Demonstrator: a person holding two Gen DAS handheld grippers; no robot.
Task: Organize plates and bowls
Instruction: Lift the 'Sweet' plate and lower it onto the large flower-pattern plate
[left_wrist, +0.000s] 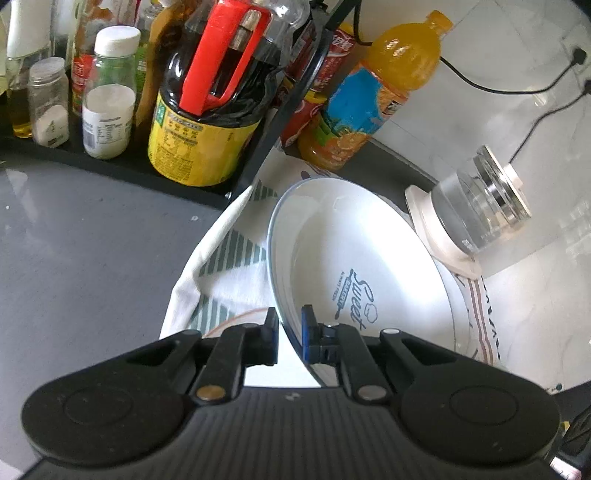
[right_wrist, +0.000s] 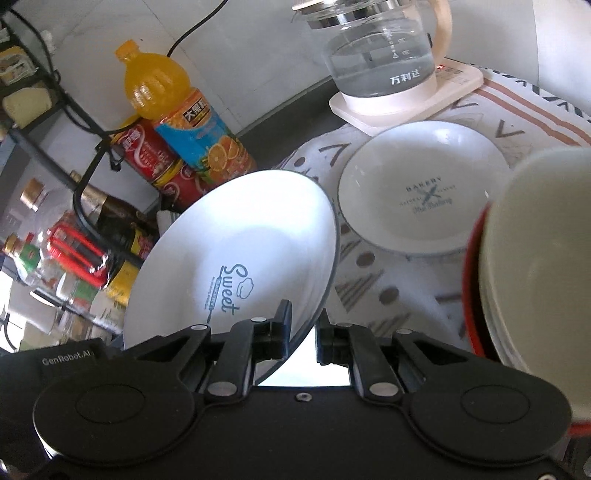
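A white plate printed "Sweet" (left_wrist: 354, 258) is lifted and tilted over the patterned cloth (left_wrist: 229, 266). My left gripper (left_wrist: 290, 326) is shut on its near rim, one pad on each face. In the right wrist view the same "Sweet" plate (right_wrist: 243, 251) is tilted up, and my right gripper (right_wrist: 304, 326) is shut on its lower right rim. A second white plate printed "Bakery" (right_wrist: 424, 188) lies flat on the cloth (right_wrist: 388, 280) behind it. A white bowl (right_wrist: 546, 266) nested in a red bowl (right_wrist: 470, 295) stands close at the right.
A black rack (left_wrist: 122, 162) with sauce and spice bottles stands left on the grey counter (left_wrist: 85, 258). An orange juice bottle (right_wrist: 184, 110), red cans (right_wrist: 155, 158) and a glass kettle (right_wrist: 380, 55) on its white base line the wall. Black cables run along the wall.
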